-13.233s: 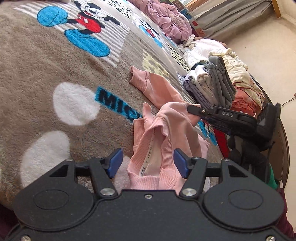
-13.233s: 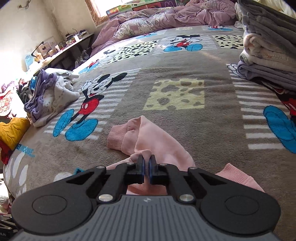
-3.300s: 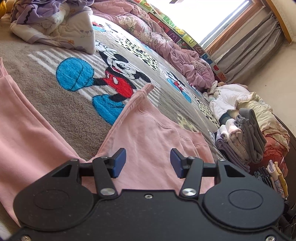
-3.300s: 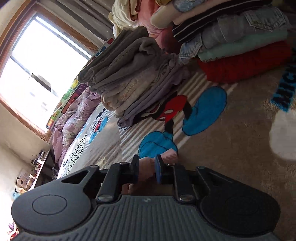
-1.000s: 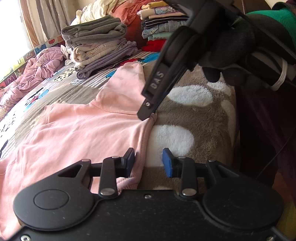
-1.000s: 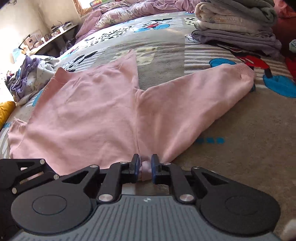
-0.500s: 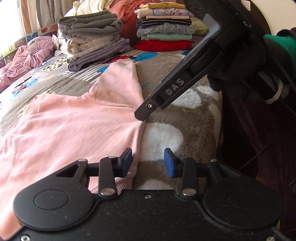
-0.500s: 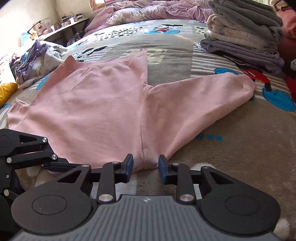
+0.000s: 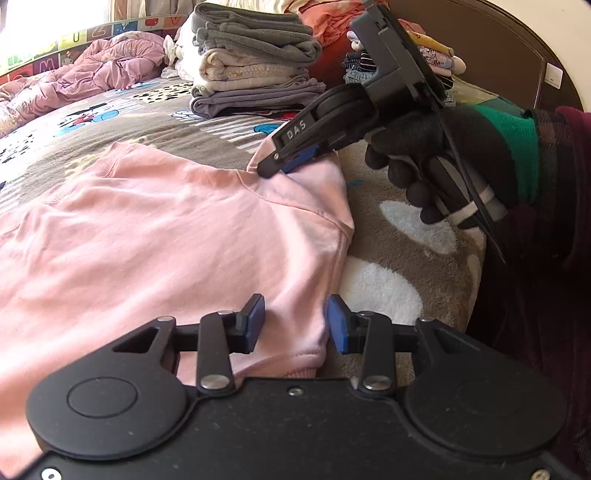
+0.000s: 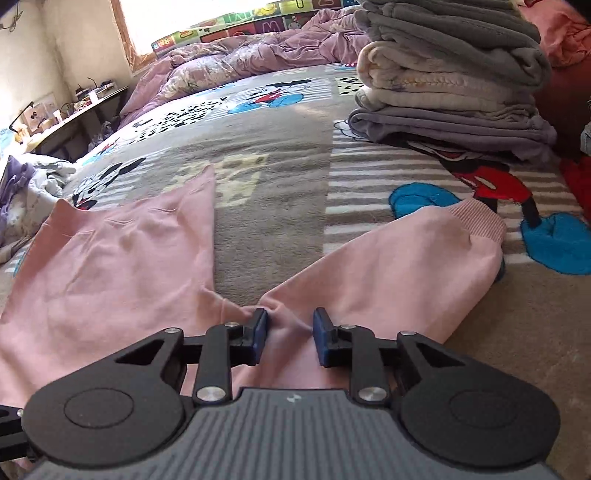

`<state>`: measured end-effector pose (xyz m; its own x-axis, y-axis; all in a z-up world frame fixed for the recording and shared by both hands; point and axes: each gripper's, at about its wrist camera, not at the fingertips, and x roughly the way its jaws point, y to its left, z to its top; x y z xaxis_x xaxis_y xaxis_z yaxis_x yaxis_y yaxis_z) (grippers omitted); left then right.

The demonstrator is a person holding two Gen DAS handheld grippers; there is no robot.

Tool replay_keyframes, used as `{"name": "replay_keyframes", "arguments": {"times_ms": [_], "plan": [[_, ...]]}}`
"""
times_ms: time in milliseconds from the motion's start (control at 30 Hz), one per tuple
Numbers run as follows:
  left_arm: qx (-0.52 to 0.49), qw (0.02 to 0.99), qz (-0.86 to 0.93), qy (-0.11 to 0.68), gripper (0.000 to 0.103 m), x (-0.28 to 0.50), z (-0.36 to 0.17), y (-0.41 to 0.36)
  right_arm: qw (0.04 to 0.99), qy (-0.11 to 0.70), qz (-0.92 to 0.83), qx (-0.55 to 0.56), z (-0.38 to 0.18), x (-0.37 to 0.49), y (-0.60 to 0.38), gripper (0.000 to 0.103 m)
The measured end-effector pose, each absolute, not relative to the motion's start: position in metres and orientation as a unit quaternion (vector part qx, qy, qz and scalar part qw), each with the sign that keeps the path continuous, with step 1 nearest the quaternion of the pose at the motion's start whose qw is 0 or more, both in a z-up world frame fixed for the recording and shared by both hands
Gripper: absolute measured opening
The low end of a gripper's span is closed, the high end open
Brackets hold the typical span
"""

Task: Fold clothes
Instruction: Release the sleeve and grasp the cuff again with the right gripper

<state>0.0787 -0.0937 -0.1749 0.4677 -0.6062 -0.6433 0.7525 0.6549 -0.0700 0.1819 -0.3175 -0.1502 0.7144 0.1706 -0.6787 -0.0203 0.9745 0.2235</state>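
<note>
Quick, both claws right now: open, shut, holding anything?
Left claw: open, straddling the pink sweatshirt hem, not gripping.
Right claw: open, fabric bunched between its pads at the armpit, not clamped.

Sunlit window [image 10: 184, 14]; cream wall [image 10: 26, 66]; cluttered desk [image 10: 66, 122]; dark headboard [image 9: 491, 48]

Black right gripper [image 9: 291, 162] marked "DAS", blue pads, black glove [image 9: 436, 162], green cuff

bright daylight from a blown-out window [image 10: 162, 22] — sharp focus, fisheye bending at edges.
</note>
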Motion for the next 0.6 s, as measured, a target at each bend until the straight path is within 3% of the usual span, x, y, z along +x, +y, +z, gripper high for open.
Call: {"name": "replay_keyframes", "arguments": {"times_ms": [333,367,400,433,467,533,567,600], "plan": [[0.095,0.843,-0.408,0.338,0.037,0.085,-0.176,-0.089,0.94,0.314,-0.049,0.121,-0.135,0.177,-0.377,0.027],[0.095,0.843,-0.408,0.338,0.037,0.085,-0.176,-0.089,0.94,0.311,-0.063,0.124,-0.137,0.176,-0.382,0.04],[0.094,0.843,-0.408,0.338,0.037,0.085,-0.177,-0.089,0.94,0.307,-0.077,0.127,-0.138,0.175,-0.387,0.06],[0.095,0.843,-0.408,0.338,0.037,0.086,-0.177,-0.089,0.939,0.304,-0.09,0.13,-0.139,0.175,-0.392,0.068],[0.095,0.843,-0.408,0.338,0.038,0.086,-0.177,-0.09,0.936,0.31,-0.092,0.136,-0.142,0.175,-0.395,0.068],[0.094,0.843,-0.408,0.338,0.038,0.086,-0.177,-0.089,0.924,0.339,-0.072,0.158,-0.155,0.182,-0.401,0.036],[0.092,0.843,-0.408,0.339,0.038,0.086,-0.177,-0.089,0.919,0.347,-0.071,0.172,-0.16,0.184,-0.405,0.007],[0.09,0.843,-0.408,0.339,0.038,0.086,-0.178,-0.088,0.915,0.352,-0.072,0.184,-0.165,0.185,-0.41,0.006]]}}
